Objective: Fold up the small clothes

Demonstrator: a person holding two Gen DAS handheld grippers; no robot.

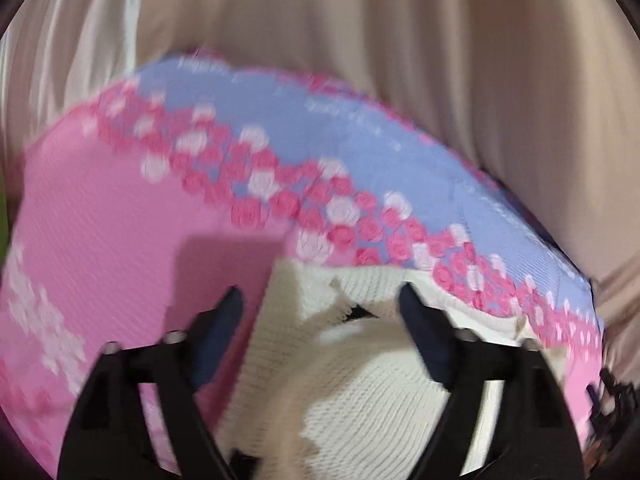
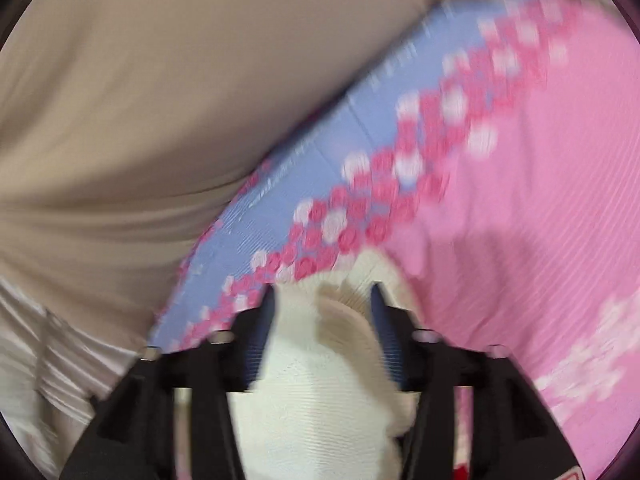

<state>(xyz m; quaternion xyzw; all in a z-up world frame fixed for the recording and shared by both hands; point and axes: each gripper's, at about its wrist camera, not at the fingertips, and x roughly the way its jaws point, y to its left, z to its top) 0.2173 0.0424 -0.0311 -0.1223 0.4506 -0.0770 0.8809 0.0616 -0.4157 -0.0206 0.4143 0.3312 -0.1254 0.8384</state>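
A small white knitted garment with beige patches (image 1: 360, 412) lies on a pink and lilac mat with a rose pattern (image 1: 120, 240). In the left wrist view my left gripper (image 1: 322, 300) stands open, its fingers either side of the garment's upper edge. In the right wrist view the same garment (image 2: 316, 400) fills the space between the fingers of my right gripper (image 2: 324, 300), whose jaws stand partly apart around a bunched fold of it. Both views are blurred by motion.
The mat (image 2: 520, 200) lies on a beige sheet (image 1: 360, 20) that is creased and rumpled (image 2: 140, 100). A dark object (image 1: 612, 408) shows at the right edge of the left wrist view.
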